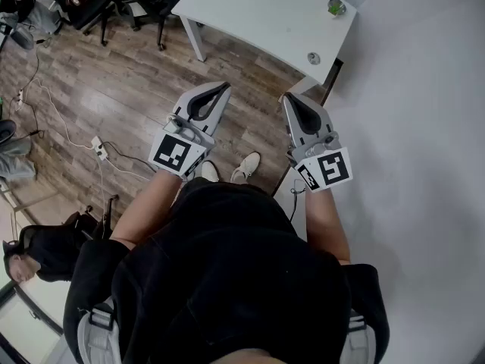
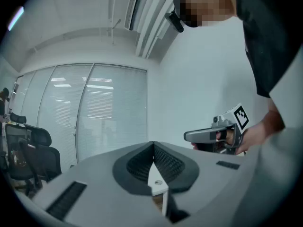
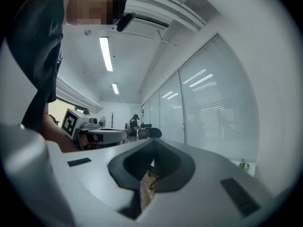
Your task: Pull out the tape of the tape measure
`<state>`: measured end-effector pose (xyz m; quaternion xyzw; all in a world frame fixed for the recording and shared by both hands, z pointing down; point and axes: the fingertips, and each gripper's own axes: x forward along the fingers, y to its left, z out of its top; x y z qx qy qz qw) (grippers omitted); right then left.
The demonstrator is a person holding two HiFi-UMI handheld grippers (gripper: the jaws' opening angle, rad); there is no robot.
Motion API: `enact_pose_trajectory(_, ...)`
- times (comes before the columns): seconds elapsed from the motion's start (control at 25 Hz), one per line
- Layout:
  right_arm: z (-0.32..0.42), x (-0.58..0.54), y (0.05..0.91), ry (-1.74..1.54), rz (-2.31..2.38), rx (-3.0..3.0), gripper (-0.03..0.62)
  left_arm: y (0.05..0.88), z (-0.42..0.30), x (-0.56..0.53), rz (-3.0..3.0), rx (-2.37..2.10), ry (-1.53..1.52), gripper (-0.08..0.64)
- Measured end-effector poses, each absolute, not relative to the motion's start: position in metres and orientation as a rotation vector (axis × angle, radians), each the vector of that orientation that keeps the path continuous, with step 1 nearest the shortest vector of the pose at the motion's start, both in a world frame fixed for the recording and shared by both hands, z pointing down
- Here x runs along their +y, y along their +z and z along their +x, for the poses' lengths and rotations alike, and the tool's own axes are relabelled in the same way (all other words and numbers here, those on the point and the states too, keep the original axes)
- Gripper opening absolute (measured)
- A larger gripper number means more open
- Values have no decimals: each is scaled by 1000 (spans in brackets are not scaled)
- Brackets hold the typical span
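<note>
Only the head view shows me the white table with two small things on it: a green thing and a round grey disc. The disc may be the tape measure, and it lies well ahead of my two grippers. Each gripper view shows jaws pressed together with nothing between them, on the left gripper and the right gripper alike.

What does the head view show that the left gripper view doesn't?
Only the head view shows the white table and the person's shoes. Only the left gripper view shows the ceiling and the glass wall with blinds. Both show the left gripper and the right gripper, each shut and empty.
</note>
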<state>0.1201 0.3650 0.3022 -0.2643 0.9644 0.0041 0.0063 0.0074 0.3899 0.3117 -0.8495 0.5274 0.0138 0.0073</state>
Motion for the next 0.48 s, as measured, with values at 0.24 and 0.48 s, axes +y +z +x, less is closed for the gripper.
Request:
enact_pose_trajectory(0.24,119,375,301,47,-877,2986,-3,319,-5,402,-2645,1666,26,11)
enact_pose_trajectory(0.48,113,381,308,-8,-927,2962,3,326,-17,410,-2654,1659,-16,11)
